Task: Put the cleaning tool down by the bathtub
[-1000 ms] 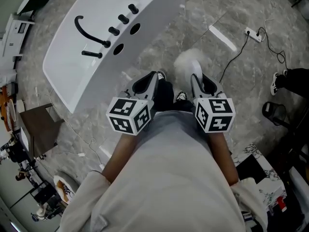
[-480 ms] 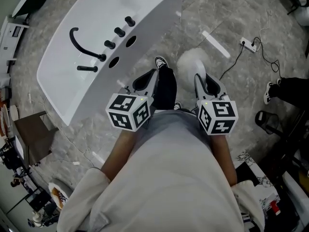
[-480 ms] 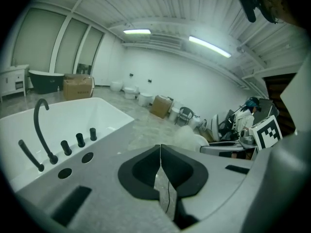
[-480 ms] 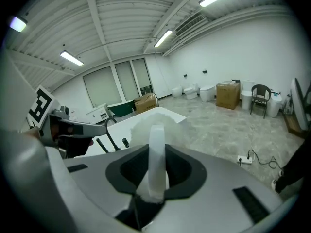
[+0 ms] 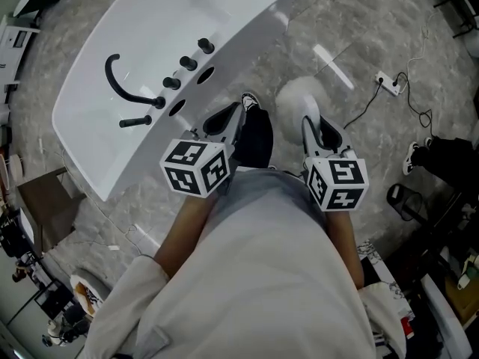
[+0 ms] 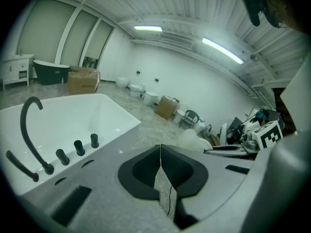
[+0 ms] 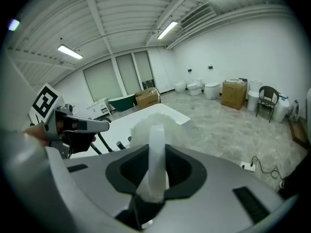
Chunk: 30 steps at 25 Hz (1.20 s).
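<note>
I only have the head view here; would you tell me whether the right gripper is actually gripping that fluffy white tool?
Observer: Yes. The right gripper view shows the right gripper with its jaws closed on the white handle of the cleaning tool.
Operator: Thank you. And is the left gripper carrying anything?
Observer: No. In the left gripper view, the left gripper has its jaws together with nothing between them.

Grey marble floor, white power strip with black cable trailing over it, flat white bar nearby, cardboard box, dark chair and toilets at the floor's far edge by the wall.
</note>
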Motion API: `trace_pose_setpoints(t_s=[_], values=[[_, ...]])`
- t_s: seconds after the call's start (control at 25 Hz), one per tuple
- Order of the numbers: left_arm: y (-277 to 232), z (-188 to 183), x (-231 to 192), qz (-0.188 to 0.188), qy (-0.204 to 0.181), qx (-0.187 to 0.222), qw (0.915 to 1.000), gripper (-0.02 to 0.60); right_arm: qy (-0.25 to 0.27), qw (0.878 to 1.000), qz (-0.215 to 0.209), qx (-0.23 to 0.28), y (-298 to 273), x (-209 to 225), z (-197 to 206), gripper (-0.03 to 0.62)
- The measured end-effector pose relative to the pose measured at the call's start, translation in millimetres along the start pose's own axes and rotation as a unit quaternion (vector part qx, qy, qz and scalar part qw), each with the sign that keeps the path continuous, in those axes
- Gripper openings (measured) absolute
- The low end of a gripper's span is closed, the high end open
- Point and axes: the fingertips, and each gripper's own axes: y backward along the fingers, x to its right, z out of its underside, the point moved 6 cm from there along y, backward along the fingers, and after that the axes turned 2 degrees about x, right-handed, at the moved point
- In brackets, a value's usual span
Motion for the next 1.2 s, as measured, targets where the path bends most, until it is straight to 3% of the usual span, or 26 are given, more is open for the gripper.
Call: trace_pose_setpoints(t_s=[0.6, 0.96, 1.2], values=[[-67.4, -107.0, -87.4, -0.013, 0.015, 0.015, 0.9997, 0.009, 0.022, 0.998, -0.039, -0.034, -122.2, -0.9, -102.6, 0.084], [-85.8, -133.2, -125.3, -0.009, 0.023, 0.01, 0.9996, 0.009, 0.062, 0.995, -0.06, -0.049, -175.3, -7.3, -144.2, 0.084], [-91.9, -142.6, -149.8, -0.035, 0.037, 0.028, 0.9983, 0.009, 0.073, 0.994, -0.066, -0.052, -204.4, -7.3, -167.4, 0.084]])
